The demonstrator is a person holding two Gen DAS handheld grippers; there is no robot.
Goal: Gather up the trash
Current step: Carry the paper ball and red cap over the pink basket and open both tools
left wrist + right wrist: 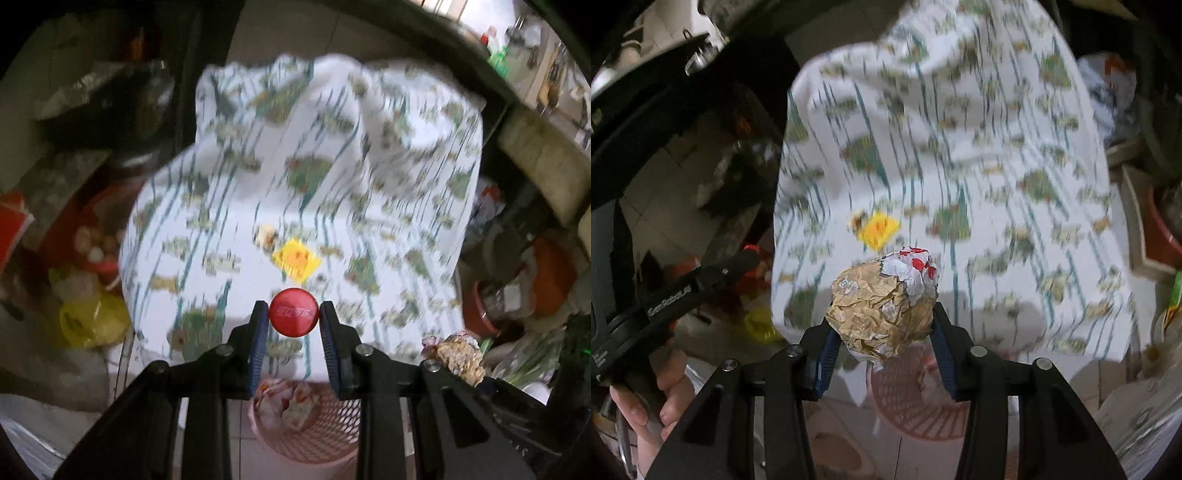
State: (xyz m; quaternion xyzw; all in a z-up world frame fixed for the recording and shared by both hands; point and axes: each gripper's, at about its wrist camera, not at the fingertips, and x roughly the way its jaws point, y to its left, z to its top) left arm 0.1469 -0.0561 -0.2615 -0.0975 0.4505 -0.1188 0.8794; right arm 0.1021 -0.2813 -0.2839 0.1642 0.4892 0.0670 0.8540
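Trash fills both my claws, my left claw [294,314] clenched on a red bottle cap [294,312] and my right claw [882,328] gripping a crumpled paper ball [882,306], each held above the pink mesh basket [325,424] at six o'clock, apparently ready for dropping.

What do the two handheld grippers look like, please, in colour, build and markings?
Both the left gripper and right gripper have matte black angular frames with silver screws and ribbed blue finger pads. White lettering marks the left gripper's body. No cables or sleeves show.
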